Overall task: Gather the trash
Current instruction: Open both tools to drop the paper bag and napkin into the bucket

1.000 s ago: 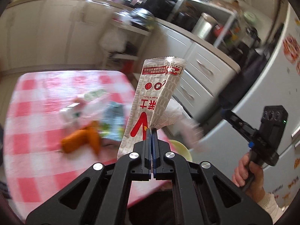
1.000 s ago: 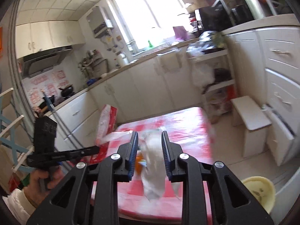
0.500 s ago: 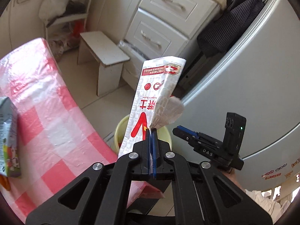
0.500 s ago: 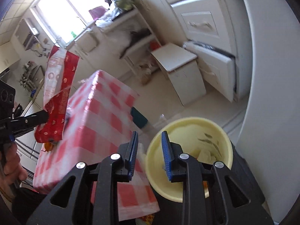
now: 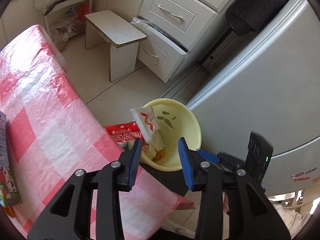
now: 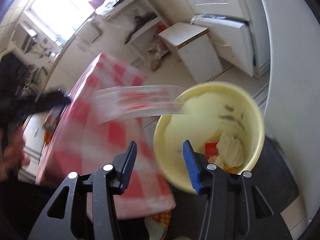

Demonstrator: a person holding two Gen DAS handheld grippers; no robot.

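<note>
A yellow bin (image 5: 186, 124) stands on the floor between the checked table and the fridge. My left gripper (image 5: 160, 161) hovers over it, jaws opening, nothing between the pads. A white-and-red wrapper (image 5: 147, 121) is loose in the air just above the bin's rim; in the right wrist view it is a blurred streak (image 6: 140, 102). My right gripper (image 6: 159, 164) is also over the bin (image 6: 252, 108), jaws opening and empty. Crumpled tissue (image 6: 230, 148) and a red packet (image 6: 211, 148) lie inside the bin. In the left wrist view the right gripper (image 5: 208, 156) shows blurred at the right.
The pink checked table (image 5: 50, 124) is on the left, a milk carton (image 5: 6, 180) at its edge. A red packet (image 5: 124, 133) sits low beside the table. A white stool (image 5: 116, 32), a drawer cabinet (image 5: 172, 20) and the fridge (image 5: 260, 92) ring the floor.
My left gripper swung from the table to above the bin, opened and let go of the wrapper, which now falls. My right gripper sank toward the bin, widened, and no longer holds the tissue.
</note>
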